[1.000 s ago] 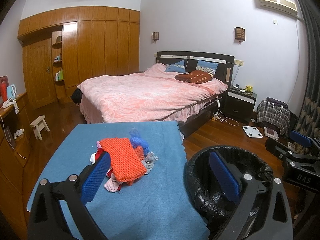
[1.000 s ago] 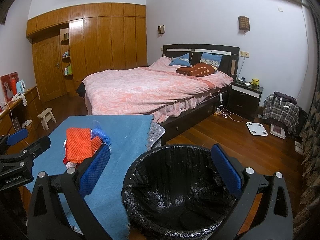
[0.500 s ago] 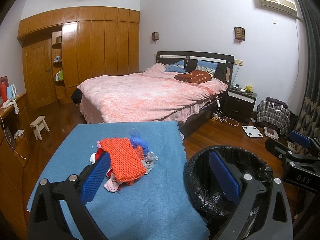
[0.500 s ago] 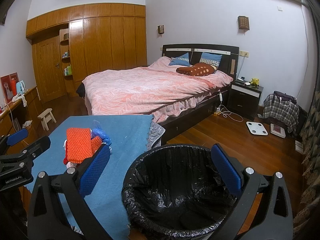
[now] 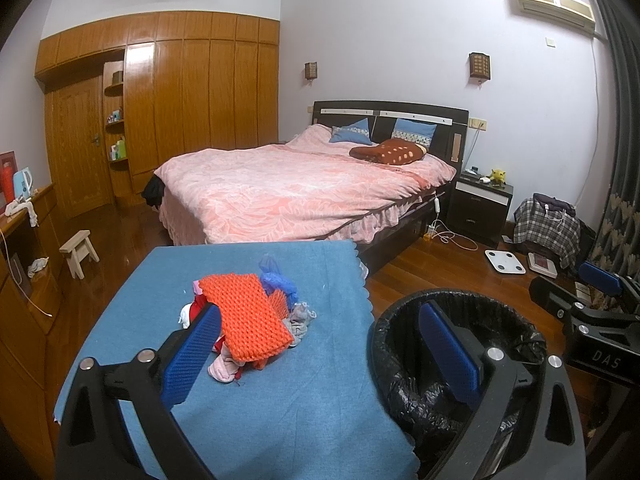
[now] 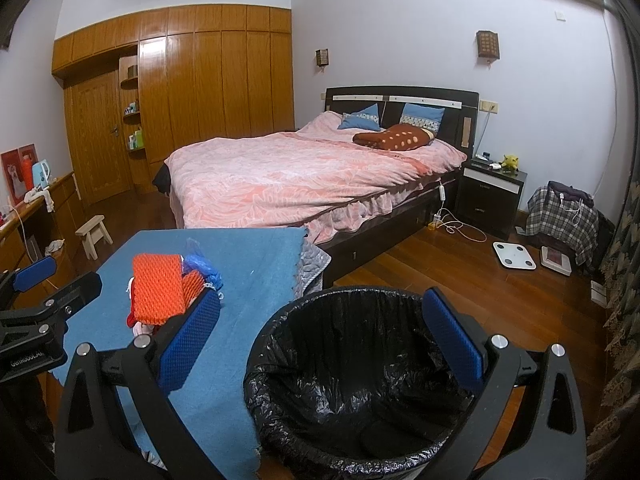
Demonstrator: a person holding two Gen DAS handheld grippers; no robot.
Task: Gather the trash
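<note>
A pile of trash (image 5: 248, 320) lies on the blue-clothed table (image 5: 320, 400): an orange foam net on top, a blue plastic bag, grey and pink scraps. It also shows in the right wrist view (image 6: 164, 288). A bin with a black liner (image 6: 352, 380) stands right of the table; it also shows in the left wrist view (image 5: 452, 360). My left gripper (image 5: 320, 352) is open and empty, above the table's near part. My right gripper (image 6: 324, 336) is open and empty, above the bin.
A bed with a pink cover (image 5: 288, 192) stands behind the table. A wooden wardrobe (image 5: 180, 112) lines the back wall. A small stool (image 5: 80, 252) stands at the left. A nightstand (image 5: 480, 204), a scale (image 5: 505, 261) and a plaid bundle (image 5: 548, 228) are at the right.
</note>
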